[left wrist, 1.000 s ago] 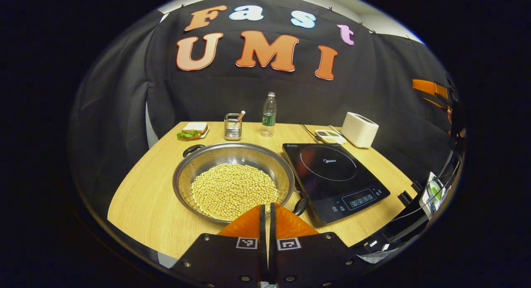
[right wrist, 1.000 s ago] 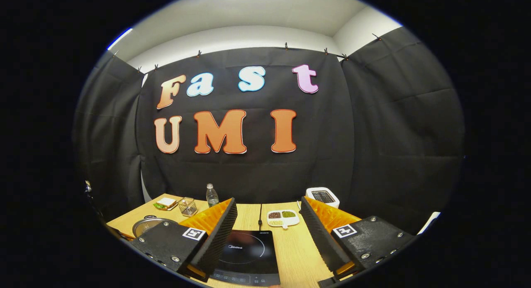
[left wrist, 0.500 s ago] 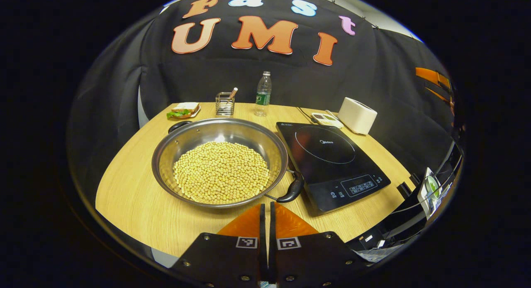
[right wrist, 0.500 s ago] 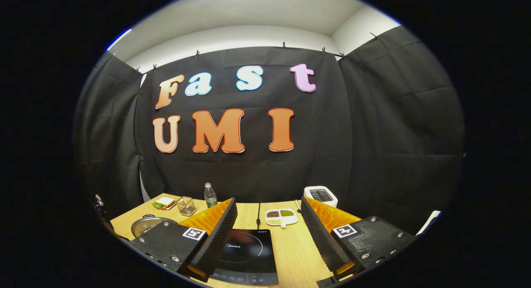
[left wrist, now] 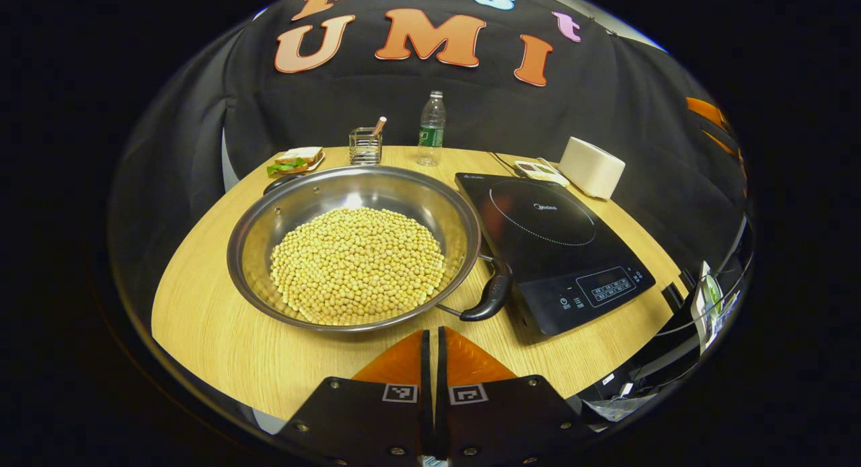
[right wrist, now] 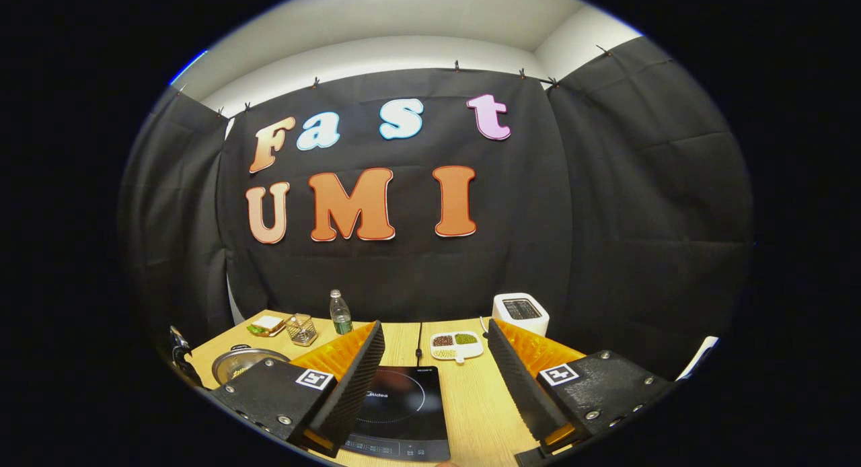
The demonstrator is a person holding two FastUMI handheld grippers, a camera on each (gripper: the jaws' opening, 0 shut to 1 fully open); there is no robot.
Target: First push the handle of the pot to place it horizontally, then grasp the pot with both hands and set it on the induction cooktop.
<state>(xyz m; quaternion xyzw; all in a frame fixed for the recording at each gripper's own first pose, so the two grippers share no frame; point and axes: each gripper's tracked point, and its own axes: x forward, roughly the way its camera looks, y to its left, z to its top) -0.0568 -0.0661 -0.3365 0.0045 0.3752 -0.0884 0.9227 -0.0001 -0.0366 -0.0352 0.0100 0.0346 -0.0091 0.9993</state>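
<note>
Left gripper view looks down over the wooden table [left wrist: 222, 346] from its near edge, and from where I stand the job has barely begun. The pot [left wrist: 354, 246], a wide steel pan heaped with pale beans [left wrist: 356, 264], sits on the bare wood just beside the induction cooktop [left wrist: 551, 245], not on it. Its near handle [left wrist: 490, 297], black and curved, points toward the cooktop's front corner and a little toward the table's near edge; the far handle [left wrist: 279, 182] peeks out behind the rim on the opposite side. So the handles lie on a slant, and I judge the push that would line them up sideways is not yet done. The left gripper [left wrist: 434, 349] hovers short of the pot's near rim with its orange fingers pressed together on nothing, a fair shape for nudging the handle. Right gripper view shows the right gripper [right wrist: 436, 369] held higher and well back, its jaws spread wide and empty, with the cooktop's glass between them and the pot [right wrist: 245, 363] off at the left. Everything remains: the push, the two-handed grip on the handles, the lift and the setting down. Along the back stand a bottle [left wrist: 430, 129], a sandwich [left wrist: 296, 160], a wire holder [left wrist: 365, 146] and a white toaster [left wrist: 592, 167], all well apart from the path.
</note>
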